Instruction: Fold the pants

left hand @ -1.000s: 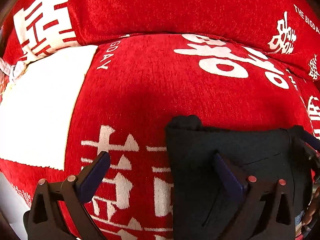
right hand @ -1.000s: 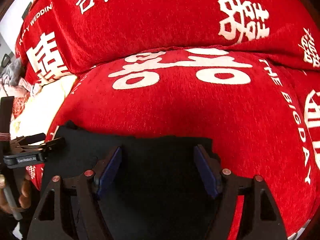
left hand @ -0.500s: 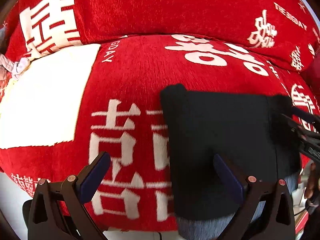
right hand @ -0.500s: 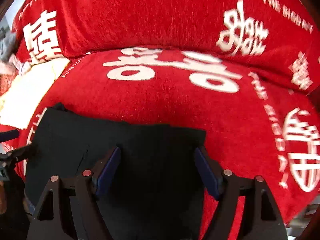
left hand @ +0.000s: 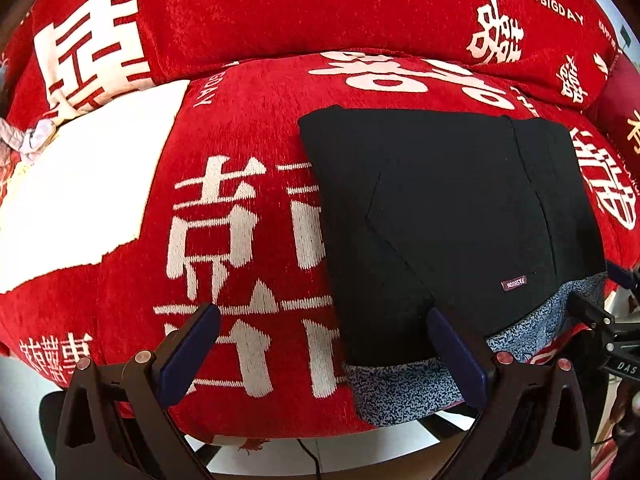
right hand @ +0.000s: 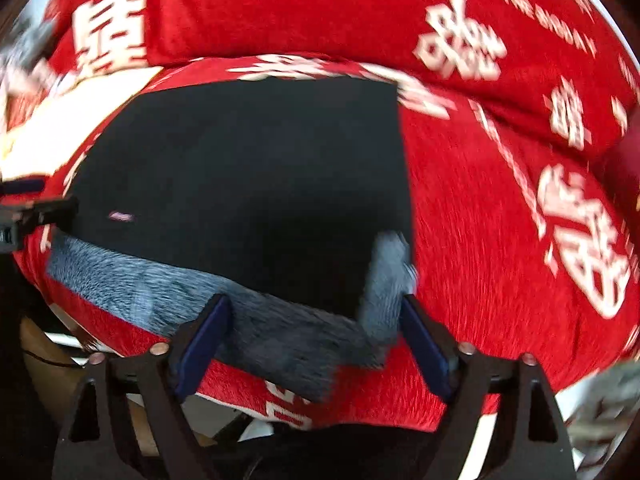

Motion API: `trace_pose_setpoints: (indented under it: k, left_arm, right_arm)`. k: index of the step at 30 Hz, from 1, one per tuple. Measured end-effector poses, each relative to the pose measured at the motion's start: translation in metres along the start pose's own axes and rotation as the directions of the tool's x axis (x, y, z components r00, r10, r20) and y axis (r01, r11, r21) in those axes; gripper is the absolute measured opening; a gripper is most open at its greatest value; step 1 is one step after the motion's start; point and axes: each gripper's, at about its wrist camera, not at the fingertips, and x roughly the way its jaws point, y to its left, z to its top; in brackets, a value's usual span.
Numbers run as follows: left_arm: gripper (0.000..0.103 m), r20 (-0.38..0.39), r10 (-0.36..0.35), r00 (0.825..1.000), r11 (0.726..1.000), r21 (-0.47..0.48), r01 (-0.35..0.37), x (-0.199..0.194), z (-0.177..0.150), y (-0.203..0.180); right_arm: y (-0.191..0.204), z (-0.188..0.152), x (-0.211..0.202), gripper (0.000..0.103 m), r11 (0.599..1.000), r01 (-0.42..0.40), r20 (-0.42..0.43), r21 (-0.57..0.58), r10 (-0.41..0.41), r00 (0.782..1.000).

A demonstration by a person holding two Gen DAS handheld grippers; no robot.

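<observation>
On the red cushion [left hand: 248, 152] the black pants [left hand: 440, 208] lay folded, soft and limp, best pinched at the near grey hem, while both the left gripper [left hand: 320, 352] and the right gripper [right hand: 316, 340] stood apart, empty.

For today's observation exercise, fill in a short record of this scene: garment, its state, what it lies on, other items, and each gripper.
garment: black pants, grey speckled lining showing at the near edge
state: folded into a flat rectangle, lying free
surface: red sofa cover with white characters
other item: white cloth, left of the pants, apart from them
left gripper: open, holding nothing
right gripper: open, holding nothing; view blurred
</observation>
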Motion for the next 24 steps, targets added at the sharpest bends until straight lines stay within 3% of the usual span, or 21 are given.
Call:
trace_pose_setpoints:
  k: [5,9,11,13,14,15,17,18,21,24]
  left_arm:
    - [0.103,0.029,-0.102,0.994,0.994,-0.035,0.103,-0.013,-0.005,0.012]
    - [0.103,0.032,-0.203,0.979,0.974,-0.093,0.205,-0.019,-0.008,0.023]
    - [0.103,0.036,-0.227,0.973,0.969,-0.086,0.23,-0.019,-0.009,0.017]
    - [0.103,0.021,-0.162,0.987,0.986,-0.023,0.162,-0.013,-0.01,0.005]
    - [0.103,-0.005,-0.095,0.995,0.995,0.031,0.095,-0.003,-0.013,-0.004]
    - [0.103,-0.044,-0.082,0.996,0.994,0.07,0.085,0.008,-0.017,-0.011]
    - [0.103,-0.069,-0.166,0.984,0.986,0.015,0.168,0.008,-0.017,-0.005]
    - [0.103,-0.059,-0.201,0.978,0.98,-0.01,0.2,0.004,-0.015,-0.001]
    - [0.103,-0.002,-0.267,0.964,0.963,-0.03,0.267,-0.008,0.002,0.006]
    - [0.103,-0.06,-0.302,0.951,0.953,-0.049,0.299,0.014,0.026,0.0]
  right_arm:
    - [-0.026,-0.002,-0.025,0.091,0.991,-0.076,0.066,0.113,0.069,0.995]
    - [-0.043,0.0,-0.035,0.091,0.976,-0.071,0.081,0.206,0.056,0.995]
    - [-0.027,0.002,-0.043,0.091,0.987,-0.059,0.126,0.149,0.04,0.991]
    - [-0.003,0.001,-0.043,0.091,0.997,-0.052,0.144,0.052,0.044,0.989]
    - [0.006,0.0,-0.038,0.092,0.999,-0.032,0.135,0.01,0.03,0.99]
    - [0.013,-0.002,-0.027,0.092,1.0,-0.006,0.1,-0.025,0.008,0.995]
    - [0.01,-0.003,-0.002,0.092,1.0,0.001,0.0,-0.016,-0.001,1.0]
    - [-0.001,-0.005,0.003,0.092,0.998,-0.05,-0.007,0.038,0.05,0.999]
    - [-0.038,-0.001,-0.005,0.092,0.963,-0.187,0.077,0.195,0.175,0.981]
    - [-0.066,0.016,0.003,0.093,0.925,-0.266,0.114,0.271,0.244,0.963]
